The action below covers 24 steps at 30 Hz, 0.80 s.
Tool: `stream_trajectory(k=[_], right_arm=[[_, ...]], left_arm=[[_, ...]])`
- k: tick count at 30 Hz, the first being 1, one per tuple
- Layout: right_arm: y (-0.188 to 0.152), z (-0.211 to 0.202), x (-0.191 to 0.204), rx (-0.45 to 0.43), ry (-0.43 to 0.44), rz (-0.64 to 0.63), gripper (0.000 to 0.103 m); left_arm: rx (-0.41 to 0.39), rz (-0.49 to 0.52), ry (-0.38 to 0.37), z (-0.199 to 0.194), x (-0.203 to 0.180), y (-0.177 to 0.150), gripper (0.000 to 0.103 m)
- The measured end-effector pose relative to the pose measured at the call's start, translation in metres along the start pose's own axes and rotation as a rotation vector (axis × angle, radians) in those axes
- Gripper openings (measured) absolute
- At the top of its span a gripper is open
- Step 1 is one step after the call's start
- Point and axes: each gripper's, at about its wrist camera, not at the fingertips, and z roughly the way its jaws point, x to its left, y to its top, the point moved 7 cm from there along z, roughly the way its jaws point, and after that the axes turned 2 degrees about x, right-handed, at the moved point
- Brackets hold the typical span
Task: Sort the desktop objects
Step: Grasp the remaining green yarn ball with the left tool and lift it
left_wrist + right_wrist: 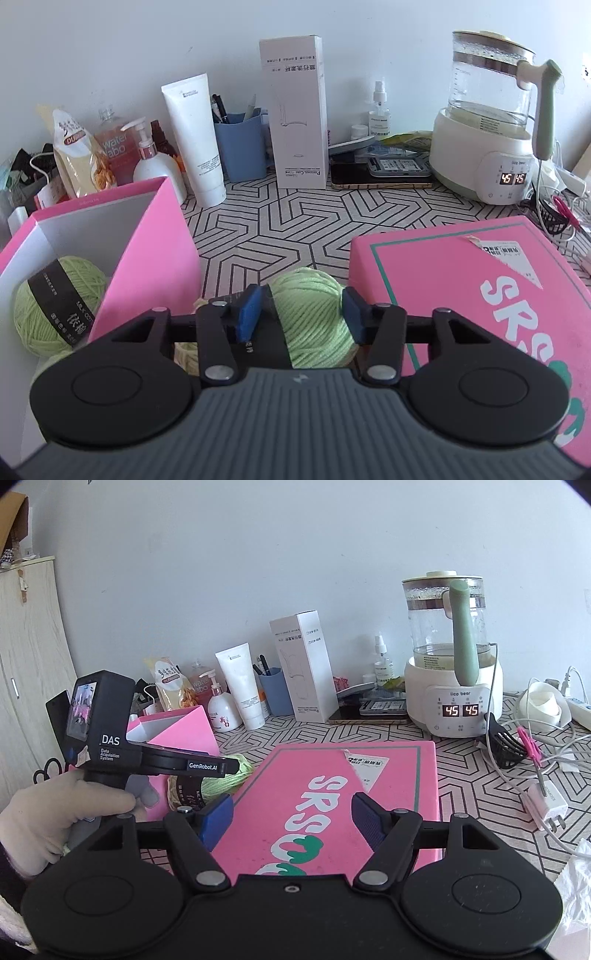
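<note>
Between pink box (155, 251) and lid (461, 280), yarn (314, 317) gripped

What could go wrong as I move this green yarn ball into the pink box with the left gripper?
1. The left gripper pinches the soft green yarn ball only at its sides, so it may squash and slip out.
2. The open pink box looks light, and its near wall stands close beside the gripper; a bump could shove or tip it.
3. A loose strand could snag on the fingers.

Kettle (491, 110) back right; white carton (295, 110) upright by blue pen cup (240, 147).
</note>
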Motion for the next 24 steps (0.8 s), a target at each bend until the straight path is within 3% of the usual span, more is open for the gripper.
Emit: stream_trajectory(k=[1, 2, 3, 7, 9, 14, 18, 20, 24], right_arm=[[0.000, -0.001, 0.001, -0.002, 0.002, -0.001, 0.076], [0.000, -0.002, 0.002, -0.003, 0.004, -0.002, 0.076], [-0.001, -0.003, 0.003, -0.006, 0.008, -0.003, 0.076], [-0.002, -0.007, 0.005, -0.018, 0.025, -0.006, 0.076], [-0.003, -0.009, 0.006, -0.024, 0.034, -0.008, 0.076], [-0.010, -0.009, 0.009, -0.057, 0.087, 0.066, 0.076], [-0.018, 0.003, 0.020, -0.034, 0.009, 0.022, 0.082], [-0.020, 0.007, 0.027, -0.024, 0.022, 0.011, 0.082], [-0.023, 0.009, 0.040, -0.021, 0.083, 0.017, 0.082]], left_arm=[[0.009, -0.017, 0.006, 0.000, 0.002, 0.001, 0.064], [0.034, -0.024, 0.005, -0.001, 0.003, 0.002, 0.082], [0.059, -0.037, -0.018, -0.002, 0.003, 0.004, 0.089], [0.189, -0.096, -0.215, -0.016, -0.001, 0.007, 0.089], [0.215, 0.006, -0.254, -0.028, -0.012, 0.005, 0.089], [0.210, 0.373, -0.232, -0.059, -0.040, 0.003, 0.088], [0.157, 0.651, -0.198, -0.070, -0.052, 0.003, 0.086], [0.136, 0.758, -0.184, -0.067, -0.052, 0.002, 0.080], [0.226, 0.910, -0.207, -0.054, -0.048, -0.008, 0.074]])
